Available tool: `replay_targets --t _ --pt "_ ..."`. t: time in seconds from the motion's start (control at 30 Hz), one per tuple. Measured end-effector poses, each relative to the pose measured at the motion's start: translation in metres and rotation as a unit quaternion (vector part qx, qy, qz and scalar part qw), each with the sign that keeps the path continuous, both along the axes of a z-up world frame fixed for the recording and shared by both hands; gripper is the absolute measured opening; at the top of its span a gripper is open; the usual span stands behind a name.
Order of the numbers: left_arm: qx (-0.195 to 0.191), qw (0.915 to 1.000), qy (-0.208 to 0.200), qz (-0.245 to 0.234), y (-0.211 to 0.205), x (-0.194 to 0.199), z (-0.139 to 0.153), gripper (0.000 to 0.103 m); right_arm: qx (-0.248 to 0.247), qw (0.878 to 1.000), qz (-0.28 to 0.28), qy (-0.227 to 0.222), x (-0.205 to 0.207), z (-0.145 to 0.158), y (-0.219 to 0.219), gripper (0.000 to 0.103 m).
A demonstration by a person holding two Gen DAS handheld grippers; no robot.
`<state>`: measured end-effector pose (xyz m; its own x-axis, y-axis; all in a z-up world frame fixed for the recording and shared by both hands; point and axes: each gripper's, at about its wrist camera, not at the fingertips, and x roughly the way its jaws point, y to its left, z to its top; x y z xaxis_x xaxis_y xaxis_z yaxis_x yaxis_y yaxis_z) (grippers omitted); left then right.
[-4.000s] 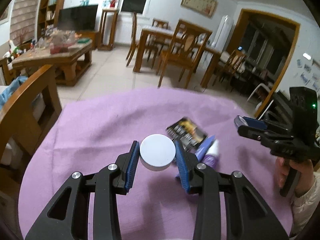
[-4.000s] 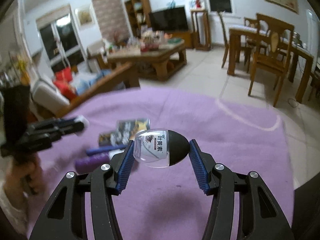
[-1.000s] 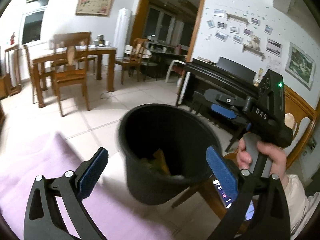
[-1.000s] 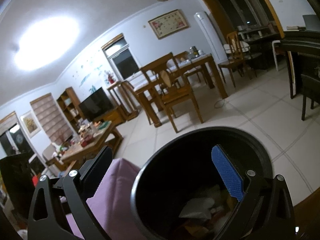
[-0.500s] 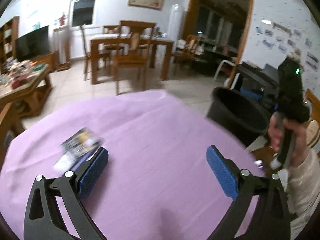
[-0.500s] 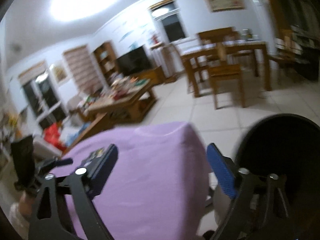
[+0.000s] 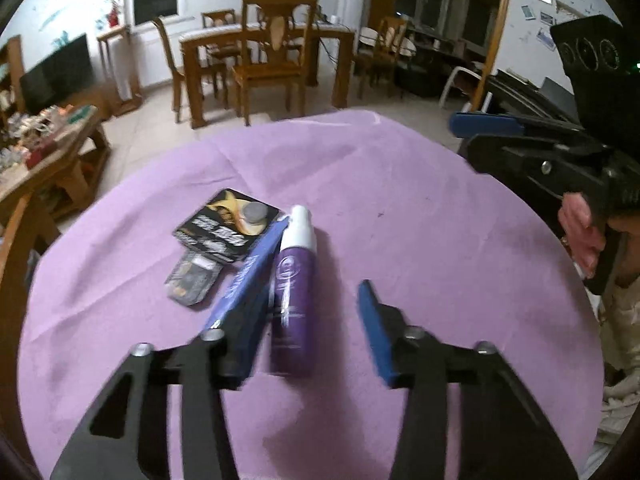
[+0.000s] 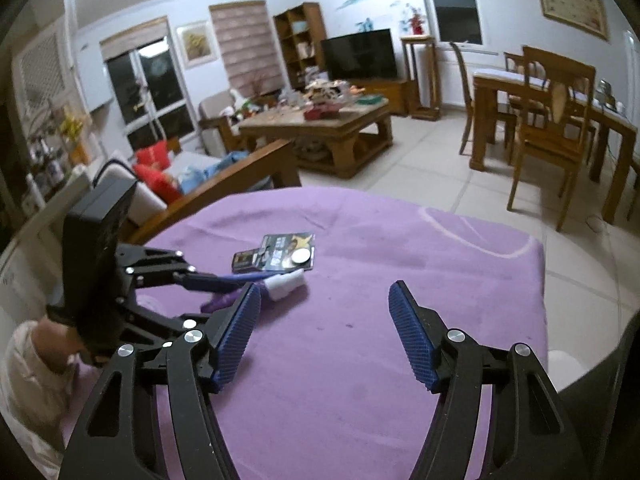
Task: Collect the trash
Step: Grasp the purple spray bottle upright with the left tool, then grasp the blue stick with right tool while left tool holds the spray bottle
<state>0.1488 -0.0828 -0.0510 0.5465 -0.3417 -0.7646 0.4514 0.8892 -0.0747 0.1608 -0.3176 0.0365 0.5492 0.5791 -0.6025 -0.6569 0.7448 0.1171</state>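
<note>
A purple bottle with a white cap (image 7: 294, 280) lies on the purple tablecloth (image 7: 420, 220), beside a long blue box (image 7: 250, 276). A dark blister card with a coin battery (image 7: 226, 230) and a small dark packet (image 7: 192, 280) lie just beyond. My left gripper (image 7: 312, 330) is open, its jaws either side of the bottle's near end. My right gripper (image 8: 322, 336) is open and empty above the cloth, to the right of the pile. The bottle's cap (image 8: 286, 282) and the card (image 8: 286, 258) also show in the right wrist view.
The black bin's rim (image 8: 600, 376) shows at the right edge of the right wrist view. A wooden chair back (image 7: 16, 264) stands at the table's left. A dining table with chairs (image 7: 264, 64) and a coffee table (image 8: 320, 132) stand across the tiled floor.
Both grippers swung from over the black bin back to the table. The left one has come down around the purple bottle and its jaws have narrowed.
</note>
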Motion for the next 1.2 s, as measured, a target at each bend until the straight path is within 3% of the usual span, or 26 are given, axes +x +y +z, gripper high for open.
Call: replay_targets --t 0.1,0.2,0.27,0.43,0.6,0.73,0.8,0.93,1.07,1.13,1.2 --pt "0.016 0.9998 -0.009 -0.008 -0.006 0.004 -0.004 0.04 -0.008 1.0 0.01 0.009 0.008 -0.001 0.019 0.067" --pt "0.009 0.9997 -0.004 -0.02 -0.007 0.007 -0.006 0.04 -0.016 1.0 0.016 0.015 0.014 -0.008 0.031 0.067" --pt "0.017 0.9996 -0.01 -0.019 -0.007 0.006 -0.006 0.029 -0.017 0.999 0.021 0.021 0.019 -0.011 0.038 0.067" --pt "-0.01 0.9999 -0.01 -0.01 0.009 0.007 -0.006 0.026 -0.02 0.999 0.026 0.032 0.027 -0.022 0.044 0.067" --pt "-0.067 0.9975 -0.024 -0.001 0.026 -0.01 0.008 0.025 -0.011 0.999 0.027 0.035 0.036 -0.019 0.05 0.067" --pt "-0.125 0.989 -0.047 0.063 0.067 -0.026 0.023 0.025 -0.027 0.998 0.053 0.031 0.037 -0.018 0.061 0.066" --pt "-0.149 0.981 -0.061 0.108 0.093 -0.033 0.028 0.025 -0.048 0.995 0.079 0.027 0.036 -0.021 0.074 0.06" --pt "-0.174 0.9686 -0.078 0.16 0.124 -0.036 0.031 0.025 -0.129 0.98 0.154 -0.012 0.018 -0.038 0.121 0.054" --pt "-0.186 0.964 -0.089 0.167 0.128 -0.036 0.035 0.025 -0.212 0.948 0.225 -0.068 0.002 -0.057 0.157 0.054" --pt "-0.188 0.9639 -0.087 0.167 0.127 -0.03 0.036 0.025 -0.231 0.942 0.234 -0.072 0.004 -0.063 0.167 0.054" --pt "-0.188 0.9637 -0.085 0.169 0.13 -0.025 0.036 0.025 -0.227 0.942 0.239 -0.063 0.011 -0.063 0.17 0.05"
